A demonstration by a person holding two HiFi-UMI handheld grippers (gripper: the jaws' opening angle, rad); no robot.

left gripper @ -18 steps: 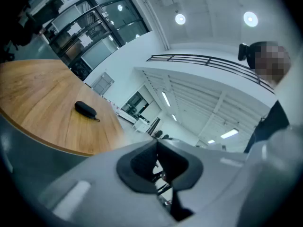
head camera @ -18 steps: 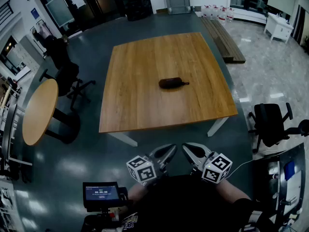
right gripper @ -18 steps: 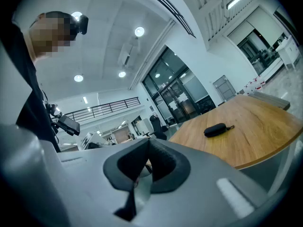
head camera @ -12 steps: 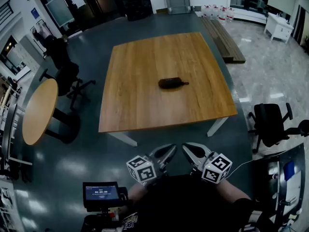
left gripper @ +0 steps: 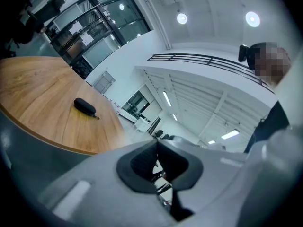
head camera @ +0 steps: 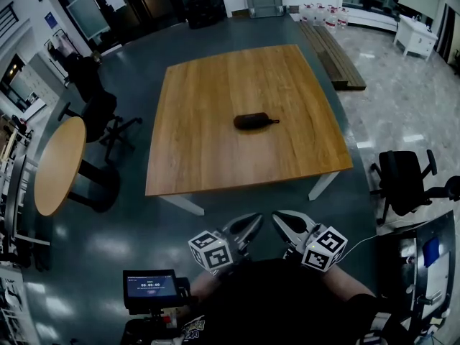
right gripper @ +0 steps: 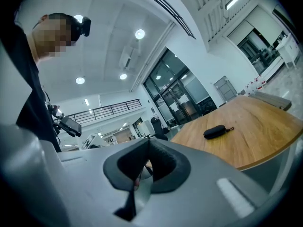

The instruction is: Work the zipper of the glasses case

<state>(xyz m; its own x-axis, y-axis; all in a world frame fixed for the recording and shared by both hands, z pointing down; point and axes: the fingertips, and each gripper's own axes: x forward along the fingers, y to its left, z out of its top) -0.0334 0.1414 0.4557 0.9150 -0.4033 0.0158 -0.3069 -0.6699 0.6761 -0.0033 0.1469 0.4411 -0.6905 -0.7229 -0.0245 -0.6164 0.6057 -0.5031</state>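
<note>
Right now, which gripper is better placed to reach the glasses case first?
The right gripper, slightly: it and the left gripper are shut, empty, short of the table, but the glasses case points its loop rightward.

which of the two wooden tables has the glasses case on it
The big square table in the middle of the head view; the dark glasses case lies near its centre. The small round table stands off to its left.

Glasses case (head camera: 253,121) central on table (head camera: 208,149); left gripper (head camera: 254,221), right gripper (head camera: 280,219) nearer (off table).
</note>
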